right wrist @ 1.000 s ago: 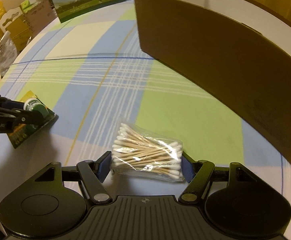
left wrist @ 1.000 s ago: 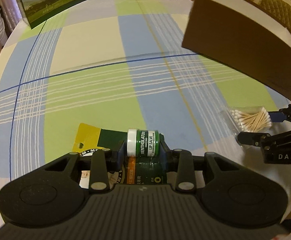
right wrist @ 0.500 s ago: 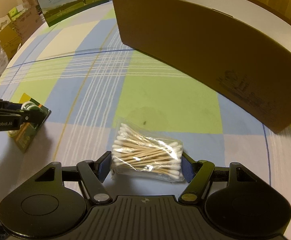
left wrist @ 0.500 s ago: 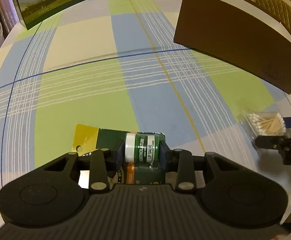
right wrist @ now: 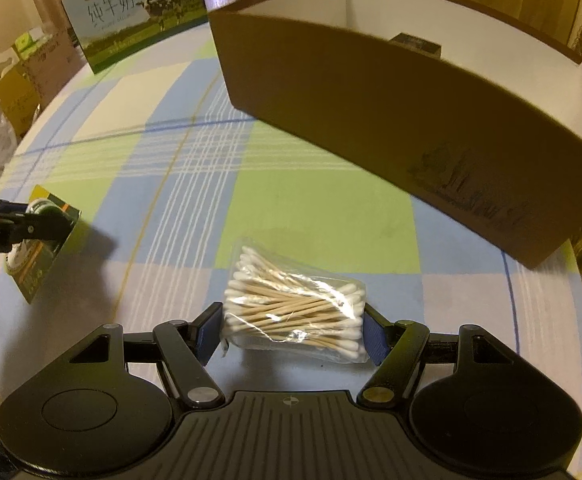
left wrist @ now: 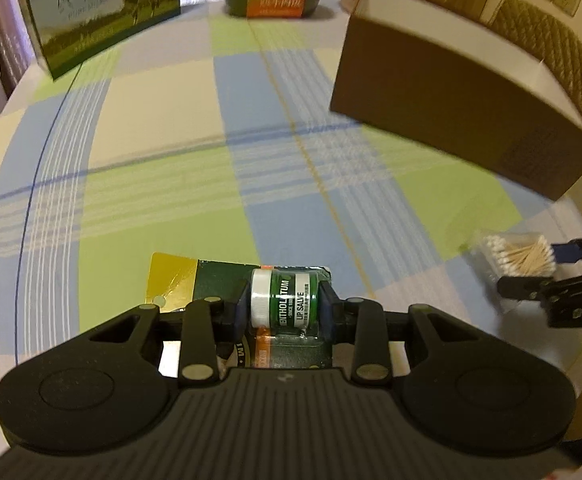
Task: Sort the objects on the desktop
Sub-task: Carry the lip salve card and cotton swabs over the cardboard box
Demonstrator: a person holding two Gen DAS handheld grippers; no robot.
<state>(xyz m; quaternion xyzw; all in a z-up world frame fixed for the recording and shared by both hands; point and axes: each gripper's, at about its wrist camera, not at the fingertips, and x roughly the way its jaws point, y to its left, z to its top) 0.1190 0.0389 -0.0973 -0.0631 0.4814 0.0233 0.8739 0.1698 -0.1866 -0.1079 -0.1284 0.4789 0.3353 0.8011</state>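
1. It looks like a home dining room: a round table with a checked tablecloth (left wrist: 163, 148).
2. A milk carton box (right wrist: 139, 20) and a quilted chair (left wrist: 551, 52) stand near.

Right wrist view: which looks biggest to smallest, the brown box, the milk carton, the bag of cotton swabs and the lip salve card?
1. brown box, by far.
2 and 3. bag of cotton swabs and milk carton: alike; the bag is much nearer, so I won't rank them.
4. lip salve card, partly hidden by the left gripper.

Right tool (right wrist: 293, 330) grips cotton swab pack (right wrist: 296, 314) nr cardboard box (right wrist: 411, 120).
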